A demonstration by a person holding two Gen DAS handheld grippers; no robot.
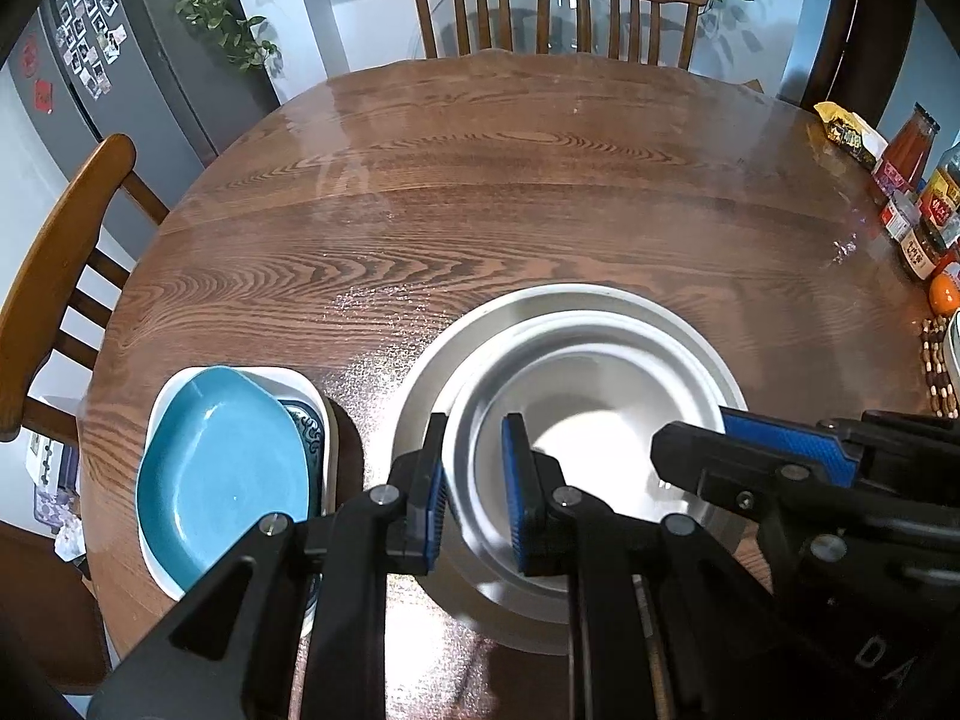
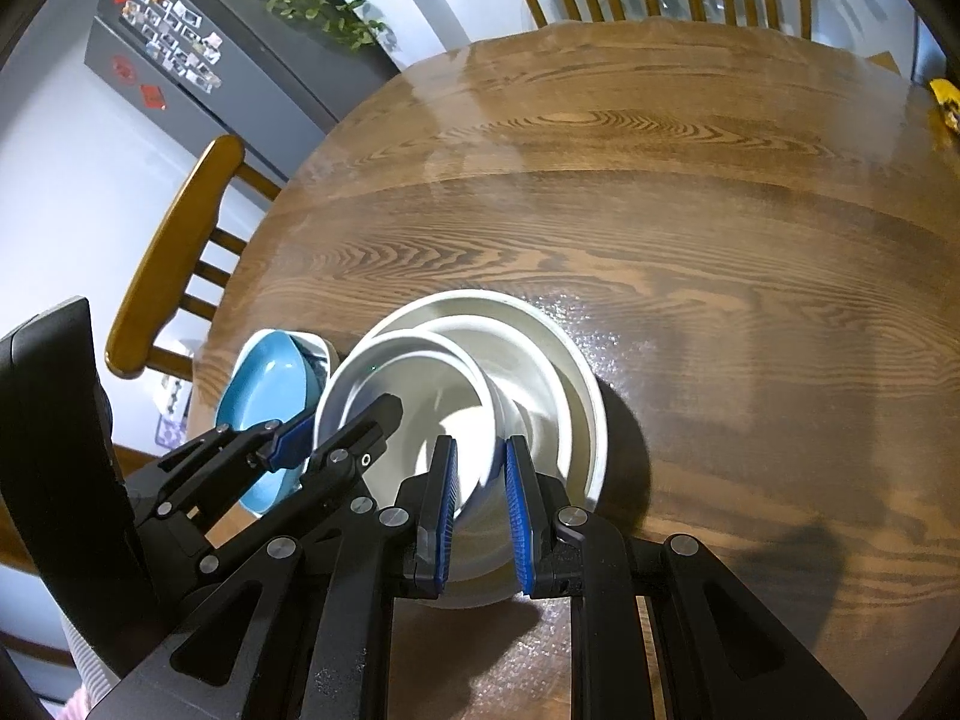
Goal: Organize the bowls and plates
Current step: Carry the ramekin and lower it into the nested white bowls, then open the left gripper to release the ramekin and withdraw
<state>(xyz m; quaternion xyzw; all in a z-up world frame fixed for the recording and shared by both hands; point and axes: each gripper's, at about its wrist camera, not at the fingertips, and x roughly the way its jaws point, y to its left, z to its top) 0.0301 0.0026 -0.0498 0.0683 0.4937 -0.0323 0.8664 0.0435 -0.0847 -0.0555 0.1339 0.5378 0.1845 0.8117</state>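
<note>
Table point(image 1: 480, 192), round, wood. At 8 o'clock: blue plate point(image 1: 222, 480) on white dish point(image 1: 294, 381). At 6 o'clock: white bowl point(image 1: 600, 450) nested in larger plates point(image 1: 432, 372). Left gripper point(image 1: 474, 492): jaws astride the bowl's left rim, pinching it. Right gripper point(image 2: 480, 516): jaws astride the bowl's right rim, pinching it. At 3 o'clock, table edge: jars point(image 1: 924, 222), orange point(image 1: 943, 294).

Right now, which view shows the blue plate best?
The left wrist view: the blue plate lies nearly whole and face-up on a white dish, only its near edge hidden by the left gripper. The right wrist view shows it small, foreshortened and partly behind that gripper.
</note>
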